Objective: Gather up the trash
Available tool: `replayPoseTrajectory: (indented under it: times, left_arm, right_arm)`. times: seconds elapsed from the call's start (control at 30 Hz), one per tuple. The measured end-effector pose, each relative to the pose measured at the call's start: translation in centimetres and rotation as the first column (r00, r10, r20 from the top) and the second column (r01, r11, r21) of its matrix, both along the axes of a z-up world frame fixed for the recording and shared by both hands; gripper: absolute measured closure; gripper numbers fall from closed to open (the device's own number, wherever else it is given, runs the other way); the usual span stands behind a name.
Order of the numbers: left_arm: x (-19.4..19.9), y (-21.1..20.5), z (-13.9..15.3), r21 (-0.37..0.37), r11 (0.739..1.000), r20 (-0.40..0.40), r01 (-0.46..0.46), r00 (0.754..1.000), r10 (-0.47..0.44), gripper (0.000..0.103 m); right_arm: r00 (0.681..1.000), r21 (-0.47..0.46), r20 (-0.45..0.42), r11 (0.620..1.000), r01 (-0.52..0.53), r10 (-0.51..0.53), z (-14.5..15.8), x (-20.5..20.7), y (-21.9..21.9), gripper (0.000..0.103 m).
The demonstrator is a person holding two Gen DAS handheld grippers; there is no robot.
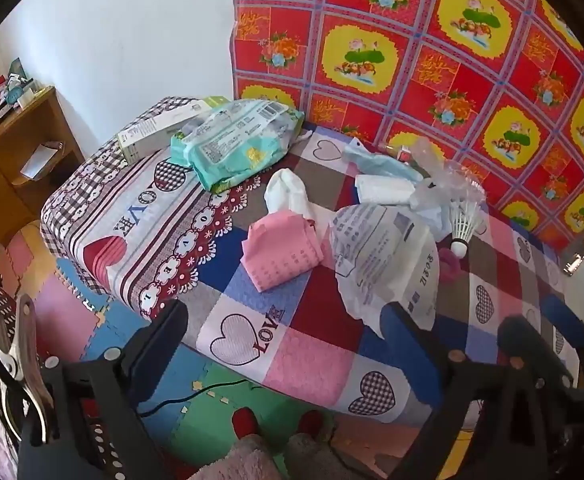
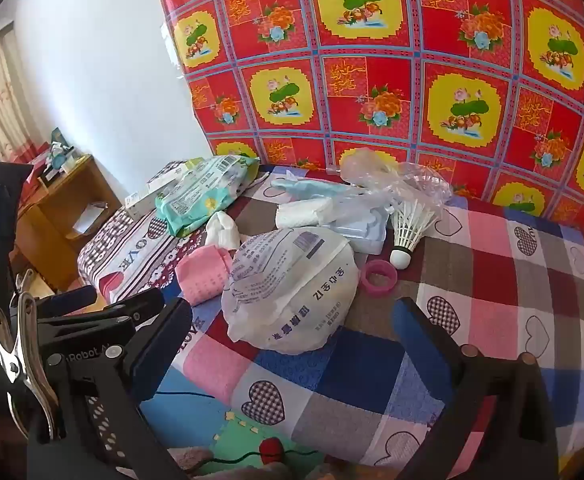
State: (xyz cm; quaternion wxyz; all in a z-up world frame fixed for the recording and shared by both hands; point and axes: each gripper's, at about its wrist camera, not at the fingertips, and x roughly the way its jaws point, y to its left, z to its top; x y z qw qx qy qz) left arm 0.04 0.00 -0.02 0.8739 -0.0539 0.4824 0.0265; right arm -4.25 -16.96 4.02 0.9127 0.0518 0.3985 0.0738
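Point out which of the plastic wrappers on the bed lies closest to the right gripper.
The white round bag with blue print: it lies just ahead of the open right gripper, while the green wipes pack and clear crumpled bag lie farther back.

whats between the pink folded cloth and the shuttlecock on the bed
The big crumpled white printed bag lies between pink cloth and shuttlecock, clearest in the right wrist view.
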Motion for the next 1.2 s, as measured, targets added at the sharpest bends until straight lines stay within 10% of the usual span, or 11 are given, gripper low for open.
replayPoseTrajectory:
  times: [1.2]
  left_arm:
    - [-0.23, 0.17, -0.52, 0.008, 1.0, -0.001, -0.01, 1.0, 0.01, 0.005]
  right_arm:
    - [1.0, 0.004, -0.009, 1.0, -0.001, 0.001, -0.37, 0.06, 0.18, 0.0]
